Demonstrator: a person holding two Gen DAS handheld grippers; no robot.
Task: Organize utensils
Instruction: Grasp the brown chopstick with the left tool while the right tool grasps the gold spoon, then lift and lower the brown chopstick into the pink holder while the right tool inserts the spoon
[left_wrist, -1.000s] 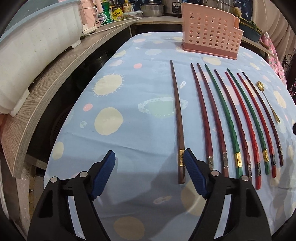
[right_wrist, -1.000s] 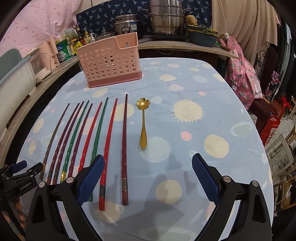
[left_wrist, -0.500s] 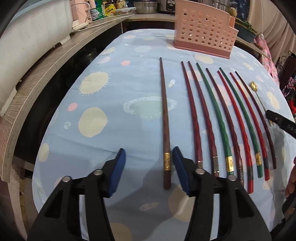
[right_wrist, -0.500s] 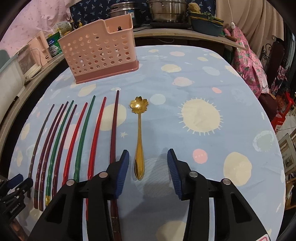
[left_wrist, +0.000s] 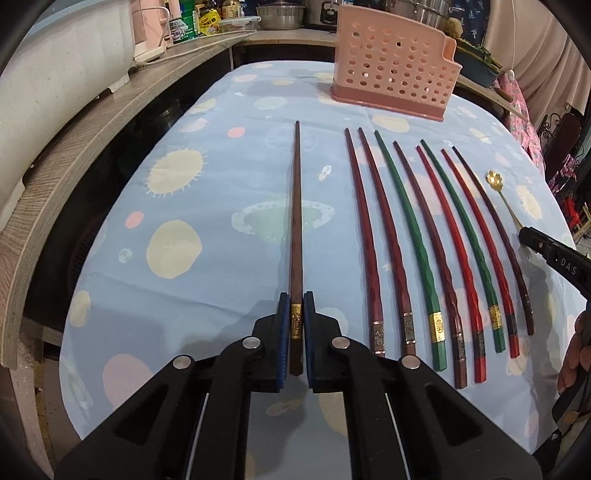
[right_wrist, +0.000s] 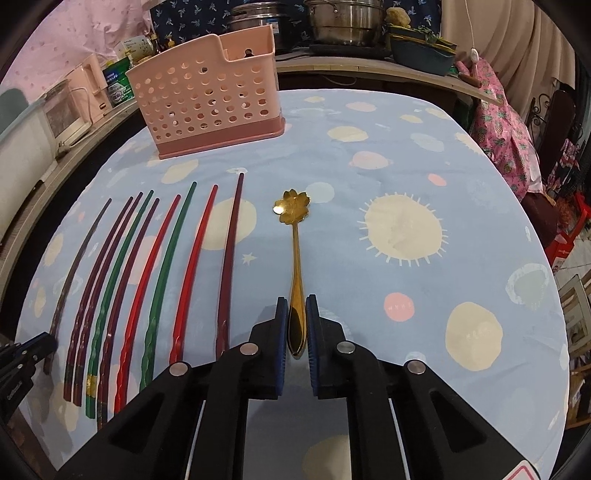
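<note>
Left hand-held gripper (left_wrist: 294, 325) has just closed on the brown chopstick (left_wrist: 296, 229), right one (right_wrist: 296, 325) on the gold spoon (right_wrist: 295, 254); lift both level toward the pink basket (right_wrist: 207, 99)

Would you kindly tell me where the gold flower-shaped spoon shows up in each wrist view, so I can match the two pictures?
Left wrist view: the gold spoon lies at the far right, beyond the last chopstick, its handle running under the right claw.
Right wrist view: the spoon lies centre frame, its handle end clamped in that claw.
Shared landmark: the pink perforated basket at the far end of the table.
</note>
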